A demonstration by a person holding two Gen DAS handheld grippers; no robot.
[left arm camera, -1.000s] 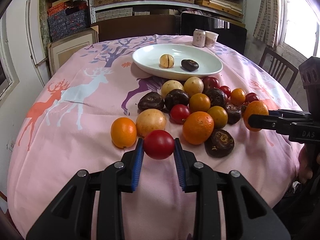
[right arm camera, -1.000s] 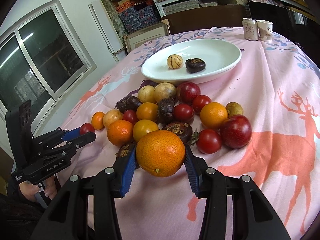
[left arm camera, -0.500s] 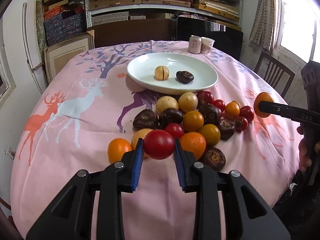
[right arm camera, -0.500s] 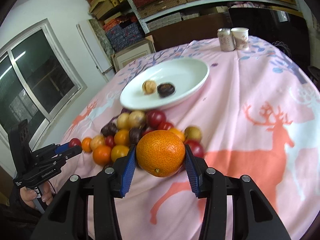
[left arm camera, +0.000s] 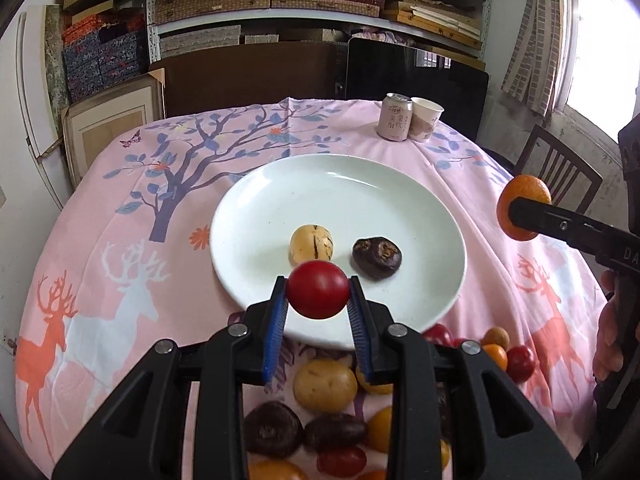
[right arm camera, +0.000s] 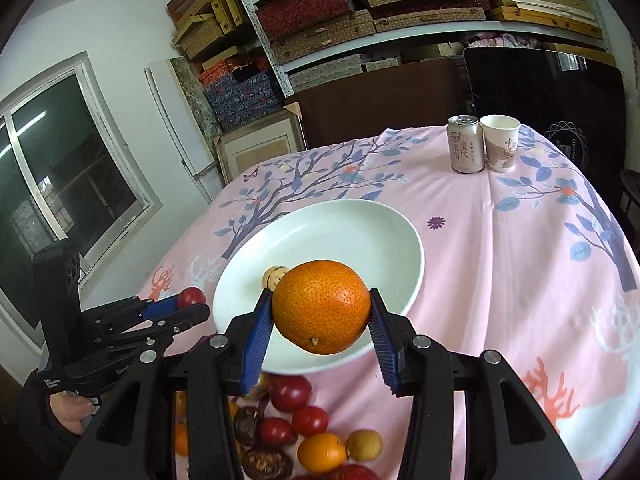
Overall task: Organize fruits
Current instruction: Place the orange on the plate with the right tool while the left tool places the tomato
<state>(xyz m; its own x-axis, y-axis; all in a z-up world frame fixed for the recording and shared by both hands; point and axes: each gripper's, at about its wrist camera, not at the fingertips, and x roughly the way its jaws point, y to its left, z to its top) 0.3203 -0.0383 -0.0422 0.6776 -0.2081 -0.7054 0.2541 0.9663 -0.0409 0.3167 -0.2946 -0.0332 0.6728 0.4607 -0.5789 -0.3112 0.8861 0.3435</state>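
Above the near rim of the white plate [left arm camera: 436, 216], the left gripper [left arm camera: 318, 306] is clamped on a small red tomato [left arm camera: 318, 295], smooth, glossy, round, pinched btwn the blue pads w/ most of its surface showing. In the right wrist view the right gripper [right arm camera: 320, 322] is closed around a large orange [right arm camera: 321, 306], pebbled skin, a small dark stem scar low on the front, held over the plate's near edge.

On the plate: a pale yellow fruit [left arm camera: 311, 243] w/ dark streaks and a dark brown wrinkled fruit [left arm camera: 377, 257], near each other, not touching. From the right wrist view the orange covers most of the yellow one and hides the dark one entirely.

The rest of the fruit pile [left arm camera: 326, 420] lies on the pink deer-print tablecloth [left arm camera: 120, 280] just short of the plate, largely hidden behind both grippers' black frames: tan round ones, dark wrinkled ones, small reds, oranges. Several are cut off by the frame bottom, so the count is unclear. The dark ones are possibly mangosteens, hard to say at this angle.

At the far edge, a drink can [right arm camera: 466, 144] and paper cup [right arm camera: 501, 143] stand side by side, just about touching.
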